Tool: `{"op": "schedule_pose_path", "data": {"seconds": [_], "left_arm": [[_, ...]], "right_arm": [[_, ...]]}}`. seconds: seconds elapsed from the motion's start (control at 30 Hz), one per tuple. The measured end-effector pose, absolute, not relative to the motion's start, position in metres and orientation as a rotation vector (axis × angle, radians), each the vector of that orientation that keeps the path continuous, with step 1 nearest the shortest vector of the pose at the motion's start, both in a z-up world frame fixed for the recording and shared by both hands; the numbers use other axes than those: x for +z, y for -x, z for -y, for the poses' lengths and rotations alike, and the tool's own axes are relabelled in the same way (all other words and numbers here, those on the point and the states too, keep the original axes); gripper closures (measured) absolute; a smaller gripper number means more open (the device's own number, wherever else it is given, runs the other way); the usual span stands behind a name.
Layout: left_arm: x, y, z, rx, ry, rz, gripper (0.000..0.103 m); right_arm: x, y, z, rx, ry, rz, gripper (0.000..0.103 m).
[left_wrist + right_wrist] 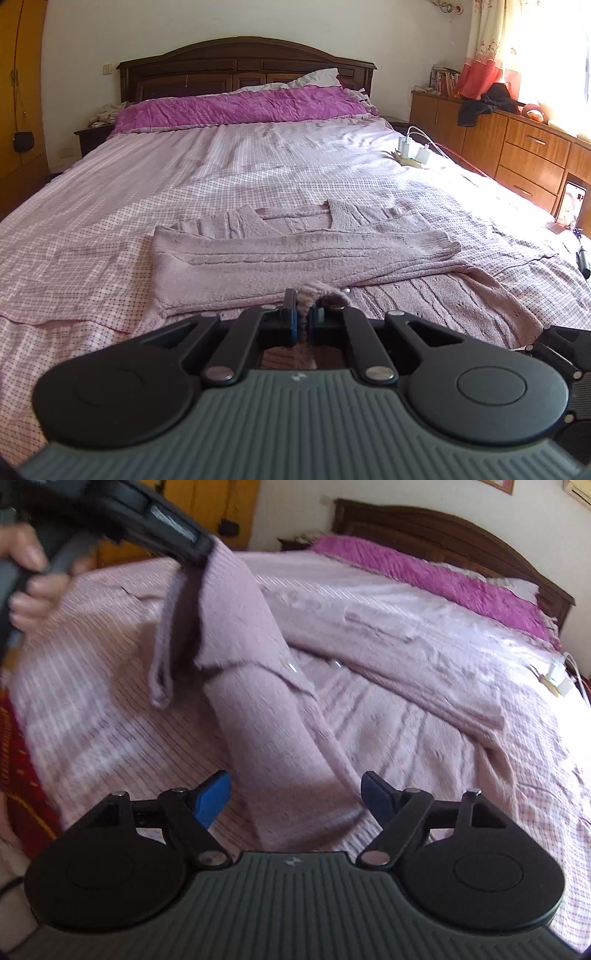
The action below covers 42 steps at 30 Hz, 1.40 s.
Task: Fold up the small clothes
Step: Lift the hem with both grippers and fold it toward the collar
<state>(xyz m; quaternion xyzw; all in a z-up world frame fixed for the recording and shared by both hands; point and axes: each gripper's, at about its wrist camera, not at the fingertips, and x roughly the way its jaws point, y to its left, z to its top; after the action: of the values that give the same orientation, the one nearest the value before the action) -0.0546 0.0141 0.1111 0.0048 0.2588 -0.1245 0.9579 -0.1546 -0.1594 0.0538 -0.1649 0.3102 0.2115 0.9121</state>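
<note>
Left wrist view first: the left gripper [303, 317] has its jaws pinched tight on a bunched bit of the mauve knit sweater [295, 254], right at the near edge. The rest of that sweater lies spread out across the checked bedspread [110, 192], partly folded, with one sleeve laid sideways over the body and the V-neck pointing toward the headboard [243, 62]. Further up the bed there's a magenta quilt [240, 105] rolled along the pillows, and a power strip with white chargers [412, 153] sits on the right side of the bed. A wooden dresser [517, 147] runs along the right wall with dark clothes piled on top.

Right wrist view: kinda blurry, but the right gripper [295, 797] has its jaws spread wide with nothing between them, and the blue pads [212, 799] hover just above a sleeve of the sweater [266, 716] lying on the bedspread [92, 701]. Up in the top left, a hand [27, 576] holds the left gripper [199, 548], and a flap of the sweater hangs down from it, lifted clear of the bed.
</note>
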Motion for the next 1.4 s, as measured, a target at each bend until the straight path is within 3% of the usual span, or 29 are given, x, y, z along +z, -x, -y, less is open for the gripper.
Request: {"op": "schedule_pose_path", "data": {"seconds": [0.07, 0.1, 0.13, 0.17, 0.2, 0.27, 0.63, 0.87, 1.13, 1.4], "left_arm": [[0.111, 0.055, -0.016, -0.249, -0.004, -0.525, 0.096], [0.110, 0.056, -0.017, -0.247, -0.001, -0.526, 0.096], [0.110, 0.056, -0.017, -0.245, 0.001, -0.526, 0.096], [0.110, 0.057, -0.018, -0.244, 0.004, -0.527, 0.096], [0.110, 0.058, -0.019, -0.246, 0.009, -0.528, 0.096], [0.110, 0.060, -0.021, -0.248, 0.015, -0.524, 0.096], [0.143, 0.051, -0.028, -0.211, 0.012, -0.412, 0.096], [0.155, 0.008, -0.035, -0.168, 0.016, -0.363, 0.096], [0.134, -0.075, -0.029, -0.152, 0.012, -0.395, 0.096], [0.071, -0.152, -0.029, -0.116, 0.010, -0.542, 0.095]], "right_arm": [[0.046, 0.146, 0.164, 0.391, 0.342, -0.651, 0.021], [0.045, 0.145, 0.167, 0.380, 0.336, -0.650, 0.028], [0.045, 0.144, 0.170, 0.369, 0.325, -0.642, 0.038], [0.046, 0.144, 0.172, 0.359, 0.311, -0.634, 0.067], [0.048, 0.144, 0.175, 0.338, 0.289, -0.622, 0.085], [0.054, 0.144, 0.182, 0.315, 0.245, -0.585, 0.092], [0.109, 0.114, 0.179, 0.232, 0.228, -0.336, 0.092], [0.139, 0.057, 0.175, 0.218, 0.215, -0.272, 0.092], [0.128, -0.040, 0.163, 0.137, 0.198, -0.344, 0.092], [0.076, -0.122, 0.152, 0.114, 0.189, -0.491, 0.092]]}}
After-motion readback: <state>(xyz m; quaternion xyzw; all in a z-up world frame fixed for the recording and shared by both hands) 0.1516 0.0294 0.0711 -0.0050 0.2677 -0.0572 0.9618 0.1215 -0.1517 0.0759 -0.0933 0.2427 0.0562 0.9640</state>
